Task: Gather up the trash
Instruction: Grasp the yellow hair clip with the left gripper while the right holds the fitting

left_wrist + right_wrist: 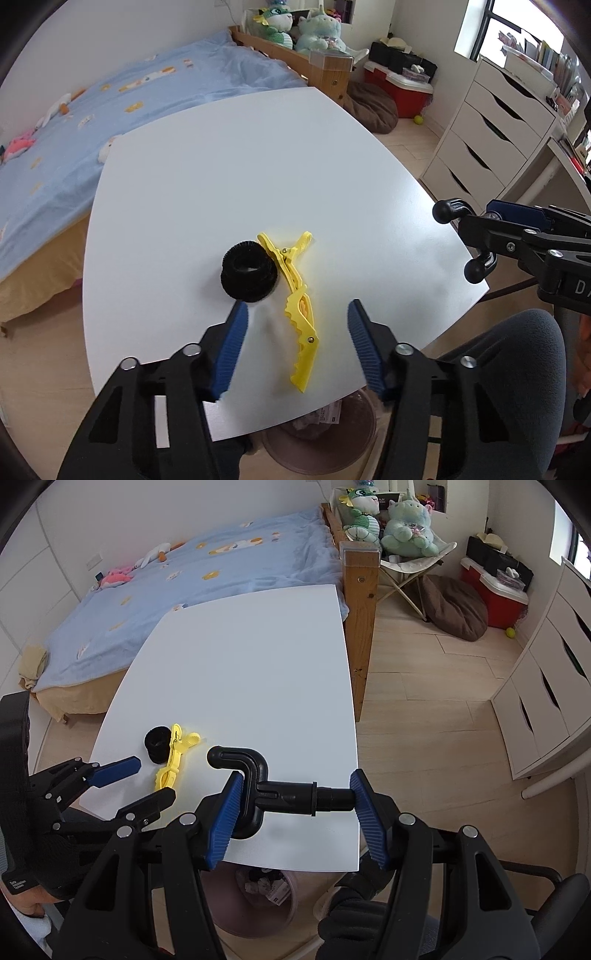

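Right gripper (295, 808) clamped on black plastic handle (280, 794) above white table (251, 672). Left gripper (295, 343) spread apart over yellow clips (295, 295), beside black hair tie (248, 271).

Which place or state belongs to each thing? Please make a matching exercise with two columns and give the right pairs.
Things:
1. black scrunchie
2. yellow clips
3. black hooked tool
4. bin

Places or states:
A. held between the right gripper fingers
B. on the floor, under the table edge, with scraps in it
C. on the table, ahead of the open left gripper
D. on the table, touching the yellow clips

Pairs: 1-D, 2-C, 3-A, 4-B
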A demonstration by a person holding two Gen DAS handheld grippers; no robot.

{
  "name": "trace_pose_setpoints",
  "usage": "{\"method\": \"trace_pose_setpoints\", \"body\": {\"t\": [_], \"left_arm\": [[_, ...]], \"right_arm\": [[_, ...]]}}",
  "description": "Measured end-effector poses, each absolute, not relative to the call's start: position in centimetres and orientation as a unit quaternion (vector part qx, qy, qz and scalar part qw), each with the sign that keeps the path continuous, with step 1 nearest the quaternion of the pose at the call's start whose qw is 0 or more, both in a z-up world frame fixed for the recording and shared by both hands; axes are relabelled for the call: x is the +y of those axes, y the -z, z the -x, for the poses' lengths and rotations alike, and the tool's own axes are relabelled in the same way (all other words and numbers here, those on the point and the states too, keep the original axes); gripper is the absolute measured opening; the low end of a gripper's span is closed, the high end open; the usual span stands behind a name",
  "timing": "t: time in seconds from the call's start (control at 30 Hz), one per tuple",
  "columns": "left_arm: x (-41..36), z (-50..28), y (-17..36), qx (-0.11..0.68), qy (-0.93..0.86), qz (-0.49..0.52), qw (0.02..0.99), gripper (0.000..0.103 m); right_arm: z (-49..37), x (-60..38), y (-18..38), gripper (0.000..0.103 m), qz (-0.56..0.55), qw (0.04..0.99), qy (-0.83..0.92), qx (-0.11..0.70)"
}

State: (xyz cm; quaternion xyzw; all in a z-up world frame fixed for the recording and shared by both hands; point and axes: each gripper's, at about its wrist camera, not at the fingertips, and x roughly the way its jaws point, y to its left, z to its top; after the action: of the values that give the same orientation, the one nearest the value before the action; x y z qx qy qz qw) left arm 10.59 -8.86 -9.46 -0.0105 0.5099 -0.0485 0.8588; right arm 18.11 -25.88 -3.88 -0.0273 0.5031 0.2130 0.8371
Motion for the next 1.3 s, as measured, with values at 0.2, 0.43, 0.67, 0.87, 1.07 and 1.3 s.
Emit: {"method": "trace_pose_setpoints", "body": {"t": [0.2, 0.43, 0.67, 0.87, 1.07, 1.3], "left_arm": [[-9.2, -10.8, 9.9, 0.515, 0.056, 0.013, 0.855, 0.036], [-9.1, -10.9, 10.4, 0.518, 0.056, 0.011, 0.854, 0.016], [-8.6, -10.8, 10.1, 0.509, 0.062, 0.012, 0.858, 0.013], [-8.7, -10.2, 8.4, 0.491, 0.071, 0.01, 0.868, 0.013], [-8.8, -8.8, 6.1, 0.468, 0.078, 0.001, 0.88, 0.013], [-8.4, -6.5, 3.6, 0.445, 0.088, -0.006, 0.891, 0.013]], "right_arm": [[-18.0, -25.9, 4.1, 0.059, 0.025, 0.836, -0.218, 0.503], [-17.8, -25.8, 4.3, 0.059, 0.025, 0.833, -0.223, 0.505], [-17.8, -25.6, 4.4, 0.059, 0.026, 0.833, -0.227, 0.504], [-17.2, -25.2, 3.9, 0.059, 0.029, 0.835, -0.233, 0.498], [-16.0, -25.0, 2.8, 0.059, 0.033, 0.837, -0.245, 0.488], [-14.3, -25.1, 1.5, 0.059, 0.042, 0.838, -0.262, 0.478]]}}
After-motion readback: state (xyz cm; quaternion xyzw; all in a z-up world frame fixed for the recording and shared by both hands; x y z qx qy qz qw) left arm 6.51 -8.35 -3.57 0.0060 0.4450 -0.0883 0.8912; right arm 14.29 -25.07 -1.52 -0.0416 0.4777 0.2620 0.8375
